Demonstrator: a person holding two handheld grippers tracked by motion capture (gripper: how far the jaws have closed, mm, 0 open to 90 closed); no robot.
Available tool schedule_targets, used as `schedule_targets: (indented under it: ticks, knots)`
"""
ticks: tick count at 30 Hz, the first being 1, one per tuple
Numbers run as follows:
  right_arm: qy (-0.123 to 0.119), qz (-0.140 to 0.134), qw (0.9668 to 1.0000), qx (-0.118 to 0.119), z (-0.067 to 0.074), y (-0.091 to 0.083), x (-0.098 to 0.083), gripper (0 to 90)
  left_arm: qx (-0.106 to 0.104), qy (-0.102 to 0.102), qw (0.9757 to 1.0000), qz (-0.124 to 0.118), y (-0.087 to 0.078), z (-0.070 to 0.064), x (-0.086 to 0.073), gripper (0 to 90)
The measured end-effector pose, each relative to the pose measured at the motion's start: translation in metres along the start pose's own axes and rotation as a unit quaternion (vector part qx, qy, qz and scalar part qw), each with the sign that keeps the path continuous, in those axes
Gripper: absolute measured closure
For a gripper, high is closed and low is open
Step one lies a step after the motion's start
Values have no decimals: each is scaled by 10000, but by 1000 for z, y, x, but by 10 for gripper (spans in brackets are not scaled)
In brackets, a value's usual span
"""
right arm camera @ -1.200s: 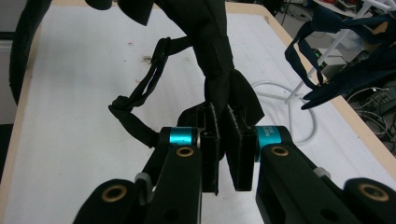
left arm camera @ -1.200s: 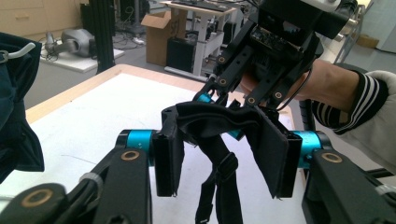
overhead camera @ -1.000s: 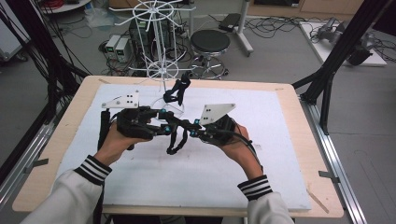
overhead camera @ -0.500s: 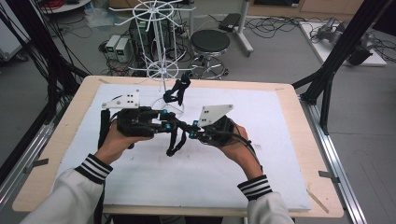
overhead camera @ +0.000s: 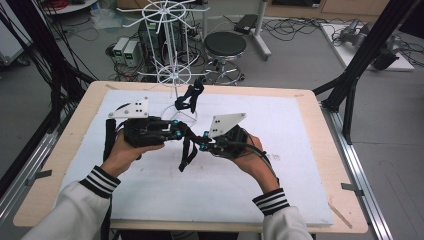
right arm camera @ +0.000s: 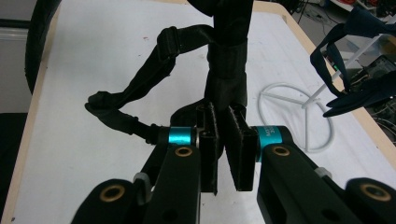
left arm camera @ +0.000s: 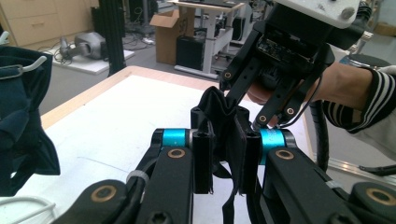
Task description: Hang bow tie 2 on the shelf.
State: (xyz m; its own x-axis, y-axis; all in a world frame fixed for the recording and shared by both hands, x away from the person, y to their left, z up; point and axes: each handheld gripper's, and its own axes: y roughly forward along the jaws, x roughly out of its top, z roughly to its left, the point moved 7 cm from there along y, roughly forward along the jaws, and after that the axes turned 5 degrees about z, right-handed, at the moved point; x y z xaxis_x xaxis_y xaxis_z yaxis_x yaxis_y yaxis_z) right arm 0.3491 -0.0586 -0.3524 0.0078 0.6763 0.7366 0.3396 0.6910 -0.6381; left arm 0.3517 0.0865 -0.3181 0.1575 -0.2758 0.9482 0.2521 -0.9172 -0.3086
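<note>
A black strappy fabric piece (overhead camera: 187,156) hangs between both grippers above the white mat (overhead camera: 300,165). My left gripper (overhead camera: 186,134) has just been closing its jaws, and in the left gripper view it (left arm camera: 224,161) is shut on a bunched fold of the black fabric (left arm camera: 218,109). My right gripper (overhead camera: 200,143) meets it from the right. In the right gripper view it (right arm camera: 223,140) is shut on a wide band of the fabric (right arm camera: 227,60), while a looped strap (right arm camera: 140,88) trails to the left.
A white wire rack (overhead camera: 172,47) stands at the table's far edge, its ring base (right arm camera: 294,116) on the mat. A dark garment (overhead camera: 190,97) hangs from it, also seen close by (left arm camera: 18,116). A stool (overhead camera: 225,45) and cables lie beyond the table.
The left gripper's jaws have drawn together onto the black fabric. Both hands stay in the same place and the strap still hangs between them.
</note>
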Motion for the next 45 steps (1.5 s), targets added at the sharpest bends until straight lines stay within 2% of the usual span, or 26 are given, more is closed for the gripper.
schedule_targets:
  ticks: [3,5,7,9,11,12,13,16,21,24,27,30,32,36,39,45]
  knots:
    - [11,-12,10000,29,1,0,0,827,62,16,10000,6,-1,0,0,809]
    - [38,-27,10000,58,1,1,0,750,84,11,10000,6,-1,0,0,809]
    - [27,-118,9999,-27,1,1,1,563,132,28,9999,13,-2,1,-1,810]
    - [152,-222,9995,-146,1,1,1,368,157,21,9999,16,-2,1,-1,810]
    - [234,-205,9994,-149,0,0,-2,171,165,8,9999,8,-3,1,-1,809]
    - [245,-213,9993,-190,-1,0,-4,109,178,23,9998,7,-4,2,-1,809]
    - [259,-247,9991,-231,-1,-2,-5,109,160,-4,9999,-17,-4,1,-1,809]
    - [400,-496,9979,-117,1,-9,-9,108,206,6,9998,-30,-7,3,-1,809]
    - [648,-670,9951,-328,1,-24,-23,107,283,-15,9996,-79,-11,6,0,809]
    - [808,-846,9916,-546,0,-34,-33,107,339,-5,9994,-102,-14,8,0,808]
    - [1031,-1033,9865,-745,-1,-44,-43,107,396,-36,9991,-135,-17,11,1,808]
    - [1218,-1229,9814,-834,-2,-52,-53,107,493,-27,9987,-138,-21,14,1,808]
    - [1272,-1264,9793,-935,-1,-55,-60,107,556,-21,9983,-160,-24,16,2,808]
    - [1520,-1484,9721,-998,0,-61,-74,107,665,-34,9976,-210,-33,21,3,808]
    - [1674,-1647,9653,-1140,2,-66,-85,107,788,-41,9965,-260,-40,25,5,808]
    - [1958,-1926,9495,-1517,-1,-76,-106,107,1030,-86,9941,-322,-53,34,7,808]
